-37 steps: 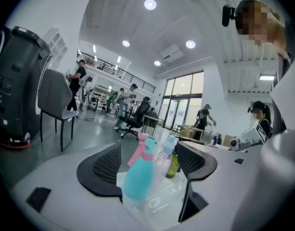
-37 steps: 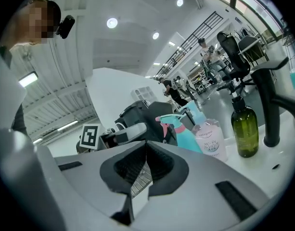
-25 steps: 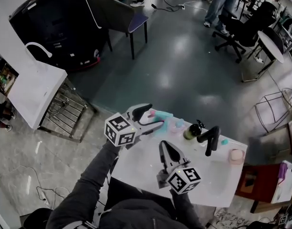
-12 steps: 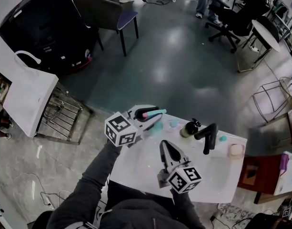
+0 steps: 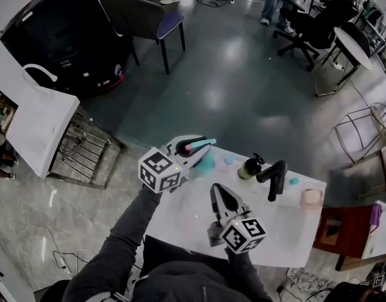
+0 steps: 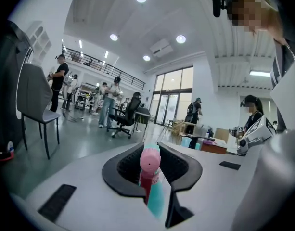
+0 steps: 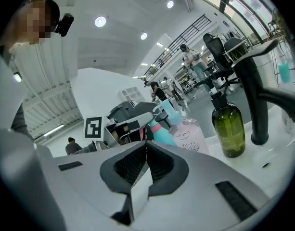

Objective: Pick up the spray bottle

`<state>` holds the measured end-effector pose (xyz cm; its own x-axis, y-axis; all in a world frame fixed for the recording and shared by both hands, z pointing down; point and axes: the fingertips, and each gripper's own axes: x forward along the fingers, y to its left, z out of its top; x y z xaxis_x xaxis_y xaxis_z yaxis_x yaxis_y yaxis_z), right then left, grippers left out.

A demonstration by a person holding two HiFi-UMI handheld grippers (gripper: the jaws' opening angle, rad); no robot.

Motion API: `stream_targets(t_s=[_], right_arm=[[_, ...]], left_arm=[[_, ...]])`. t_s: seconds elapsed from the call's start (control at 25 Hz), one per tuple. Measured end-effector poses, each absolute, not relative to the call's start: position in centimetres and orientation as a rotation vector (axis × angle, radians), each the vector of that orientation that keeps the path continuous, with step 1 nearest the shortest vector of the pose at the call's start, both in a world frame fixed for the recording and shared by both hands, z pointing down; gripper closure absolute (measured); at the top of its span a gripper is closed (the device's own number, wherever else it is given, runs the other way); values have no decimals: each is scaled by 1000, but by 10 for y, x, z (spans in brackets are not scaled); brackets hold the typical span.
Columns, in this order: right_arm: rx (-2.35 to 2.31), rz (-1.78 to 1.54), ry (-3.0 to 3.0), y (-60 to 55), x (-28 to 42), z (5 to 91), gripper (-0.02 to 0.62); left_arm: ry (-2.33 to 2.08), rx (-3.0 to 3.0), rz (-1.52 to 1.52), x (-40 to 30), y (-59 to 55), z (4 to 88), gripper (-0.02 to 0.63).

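- Left hand-held gripper: its jaws have just been closing and now pinch the neck of the spray bottle, under its pink cap.
- The teal spray bottle stands at the far left edge of the white tabletop.
- Right hand-held gripper: jaws together, holding nothing, above the tabletop.

The pale pump bottle label reads "softymo".
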<state>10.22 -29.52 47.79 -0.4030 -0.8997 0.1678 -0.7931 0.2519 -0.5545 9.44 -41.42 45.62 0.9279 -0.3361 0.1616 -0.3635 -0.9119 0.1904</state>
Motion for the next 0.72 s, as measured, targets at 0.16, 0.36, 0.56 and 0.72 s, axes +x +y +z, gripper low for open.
stream_targets(t_s=[0.16, 0.36, 0.56, 0.72], right_arm=[[-1597, -851, 2341, -288, 106, 474, 584], [-1580, -835, 2356, -278, 104, 473, 584], [-1549, -819, 2382, -265, 101, 470, 584], [-1521, -805, 2401, -255, 103, 466, 584]], left_arm=[[-577, 2834, 142, 87, -412, 451, 519], [-623, 2790, 85, 73, -402, 449, 520], [-662, 2759, 43, 62, -386, 444, 520], [-685, 2757, 38, 59, -369, 442, 520]])
